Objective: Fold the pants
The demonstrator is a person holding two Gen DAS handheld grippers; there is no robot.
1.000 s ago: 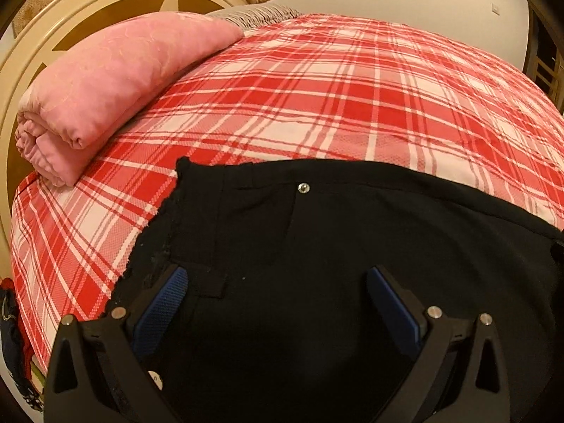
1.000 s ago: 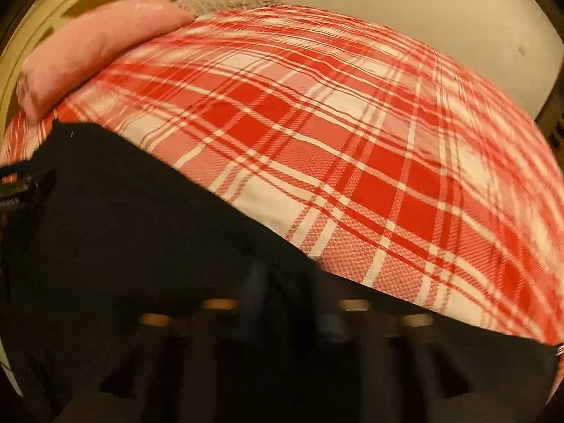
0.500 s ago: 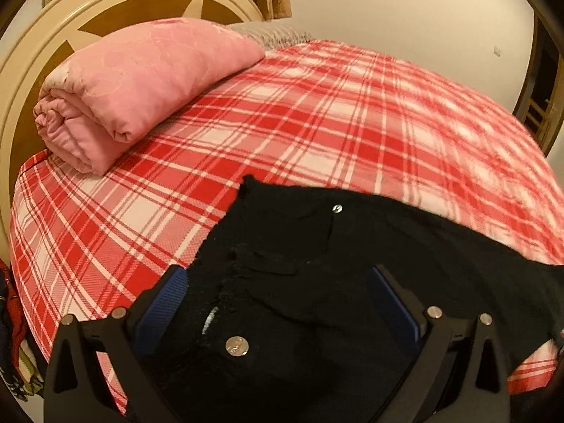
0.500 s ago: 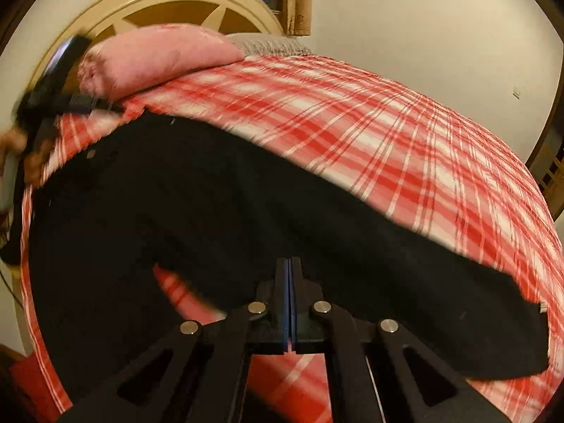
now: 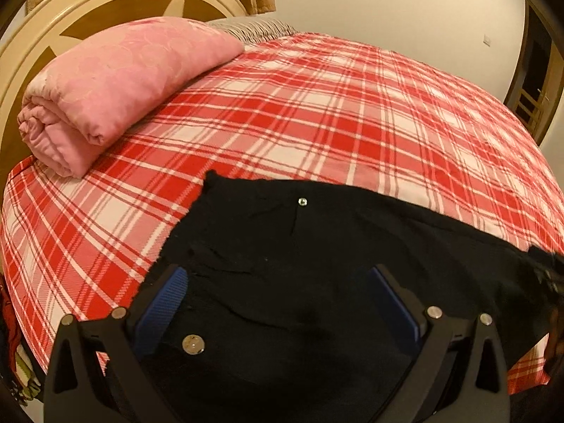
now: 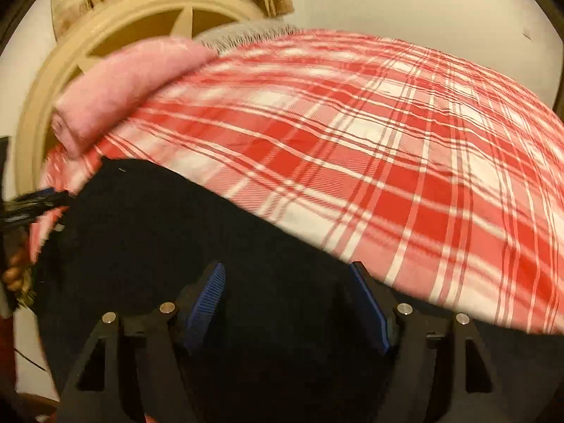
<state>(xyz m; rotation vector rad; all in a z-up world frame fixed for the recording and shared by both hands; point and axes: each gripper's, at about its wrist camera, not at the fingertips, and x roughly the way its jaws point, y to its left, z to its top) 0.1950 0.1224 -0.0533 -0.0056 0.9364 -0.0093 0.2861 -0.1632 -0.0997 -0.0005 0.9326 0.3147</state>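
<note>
Black pants [image 5: 317,246] lie on a red and white plaid bed [image 5: 317,105], waist end at the left with a silver button [image 5: 193,344] and a rivet [image 5: 302,201]. My left gripper [image 5: 278,278] is open, its blue pads [image 5: 165,299] spread just above the waist. In the right wrist view the pants [image 6: 158,229] fill the lower left. My right gripper [image 6: 289,275] is open over the black cloth and holds nothing. The left gripper shows at the left edge of the right wrist view [image 6: 31,201].
A folded pink blanket [image 5: 116,84] lies at the head of the bed against a cream round headboard [image 5: 88,10]. A grey pillow [image 5: 253,30] sits behind it. A wall and a wooden door frame [image 5: 535,81] stand at the right.
My right gripper was shut half a second ago and has opened, and now sits lower over the pants. The left gripper stayed open and the pants settled flatter on the bed.
</note>
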